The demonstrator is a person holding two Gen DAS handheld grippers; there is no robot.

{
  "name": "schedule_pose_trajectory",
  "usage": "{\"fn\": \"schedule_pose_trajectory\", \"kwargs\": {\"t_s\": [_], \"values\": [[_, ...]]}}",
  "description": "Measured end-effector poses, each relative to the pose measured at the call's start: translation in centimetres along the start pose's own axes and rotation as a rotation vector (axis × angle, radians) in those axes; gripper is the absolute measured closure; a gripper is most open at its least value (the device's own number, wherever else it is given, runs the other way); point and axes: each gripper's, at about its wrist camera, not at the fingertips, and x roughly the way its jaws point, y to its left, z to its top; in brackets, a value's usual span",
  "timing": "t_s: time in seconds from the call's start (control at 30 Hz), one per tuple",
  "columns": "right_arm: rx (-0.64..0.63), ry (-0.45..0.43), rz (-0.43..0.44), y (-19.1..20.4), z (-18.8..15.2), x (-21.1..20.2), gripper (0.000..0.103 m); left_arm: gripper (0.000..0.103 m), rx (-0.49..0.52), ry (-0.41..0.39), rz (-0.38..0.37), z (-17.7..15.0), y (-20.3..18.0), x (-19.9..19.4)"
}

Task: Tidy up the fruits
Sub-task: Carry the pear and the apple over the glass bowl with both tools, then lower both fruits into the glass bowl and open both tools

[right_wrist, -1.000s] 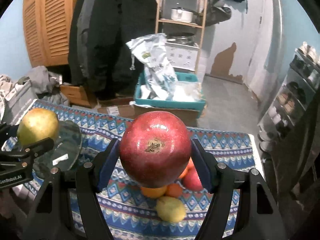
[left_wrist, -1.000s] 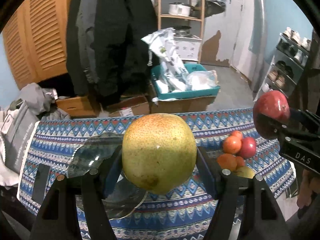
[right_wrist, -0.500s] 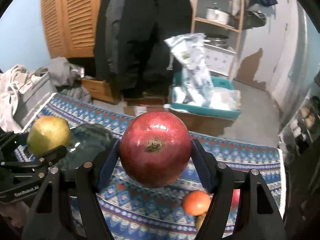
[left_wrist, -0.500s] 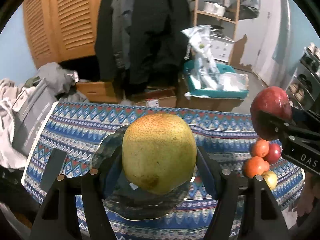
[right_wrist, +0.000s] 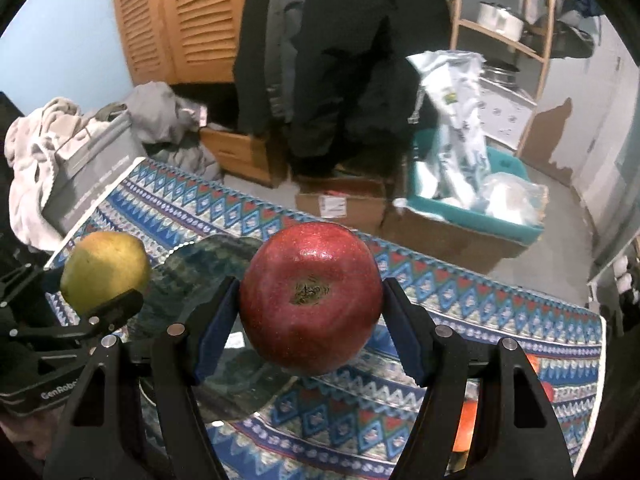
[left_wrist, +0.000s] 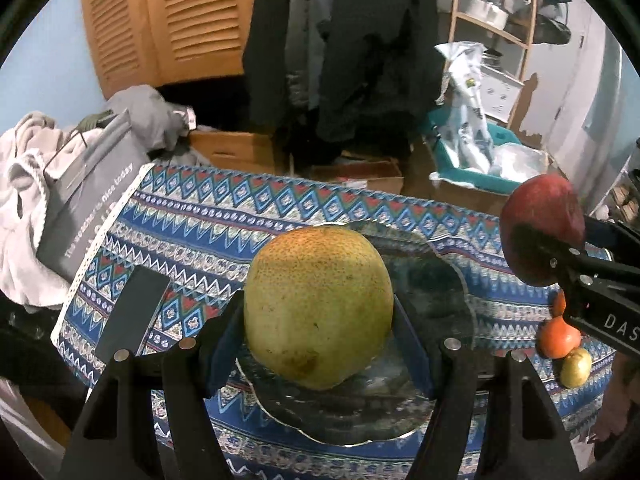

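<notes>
Shift: both grippers had swung left over the last second, so the glass plate (left_wrist: 432, 292) moved from left of the pear to directly under and behind it, and the loose fruit slid to the right edge of the left wrist view.
Pear: the yellow-green pear (left_wrist: 318, 306) was pinched between the blue pads of the left gripper (left_wrist: 318, 336), held above the plate and clear of it.
Apple: the red apple (right_wrist: 311, 298) was clamped the same way in the right gripper (right_wrist: 310, 320), stem end facing the camera, above the patterned tablecloth (right_wrist: 460, 292) just right of the plate.
Pose: both grippers pointed forward across the table, side by side, the left one slightly further left; each showed in the other's view, and the two fruits were apart.
Loose fruit: an orange fruit (left_wrist: 556, 338) and a small yellow fruit (left_wrist: 575, 367) lay touching near the table's right end.
Edges: a dark flat object (left_wrist: 132, 316) lay on the cloth left of the plate, near the left edge.
Room: bare cloth lay between plate and far edge; a grey bag (left_wrist: 90, 204) stood just beyond the left corner.
</notes>
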Motion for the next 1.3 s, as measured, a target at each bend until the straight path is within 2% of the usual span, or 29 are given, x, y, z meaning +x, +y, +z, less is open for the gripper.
{"fn": "schedule_pose_trajectory", "kwargs": {"t_s": [0.37, 0.73, 0.87, 1.3], "values": [[-0.026, 0.122, 0.063, 2.7, -0.6, 6.1, 0.032, 0.031, -0.001, 0.088, 0.037, -1.7, 1.9, 4.4], [-0.051, 0.244, 0.064, 3.6, -2.3, 10.4, 0.031, 0.031, -0.02, 0.186, 0.042, -3.2, 3.0, 7.8], [-0.061, 0.274, 0.066, 3.9, -3.0, 11.1, 0.031, 0.031, -0.004, 0.212, 0.057, -3.7, 2.7, 8.5], [-0.07, 0.316, 0.065, 4.0, -3.9, 11.9, 0.031, 0.031, -0.022, 0.279, 0.033, -4.5, 2.8, 9.9]]}}
